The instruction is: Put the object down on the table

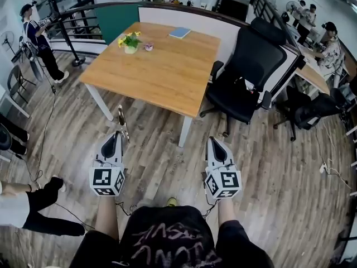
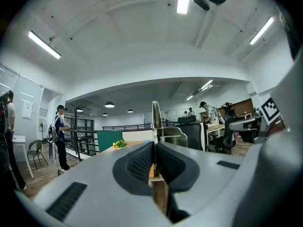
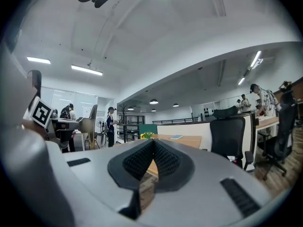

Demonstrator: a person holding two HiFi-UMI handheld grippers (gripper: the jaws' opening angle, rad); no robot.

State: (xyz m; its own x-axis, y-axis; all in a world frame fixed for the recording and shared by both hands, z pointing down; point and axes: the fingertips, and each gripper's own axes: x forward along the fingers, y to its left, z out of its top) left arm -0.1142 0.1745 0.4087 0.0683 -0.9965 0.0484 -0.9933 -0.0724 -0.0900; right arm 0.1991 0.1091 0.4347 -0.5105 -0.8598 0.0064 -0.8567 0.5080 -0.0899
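A thin flat metal utensil (image 1: 121, 121) sticks up and forward out of my left gripper (image 1: 115, 135), which is shut on its lower end. In the left gripper view the metal strip (image 2: 156, 116) stands upright above the closed pads. My right gripper (image 1: 213, 142) is held level beside the left one, its pads (image 3: 163, 157) meeting at the tip with nothing between them. Both grippers are over the wooden floor, short of the wooden table (image 1: 162, 77), which lies ahead with its near edge facing me.
On the table's far side stand a small flower pot (image 1: 130, 41), a small pink thing (image 1: 148, 47) and a blue book (image 1: 179, 32). A black office chair (image 1: 251, 66) stands right of the table. People stand at the far left (image 1: 39, 38); cables run across the floor.
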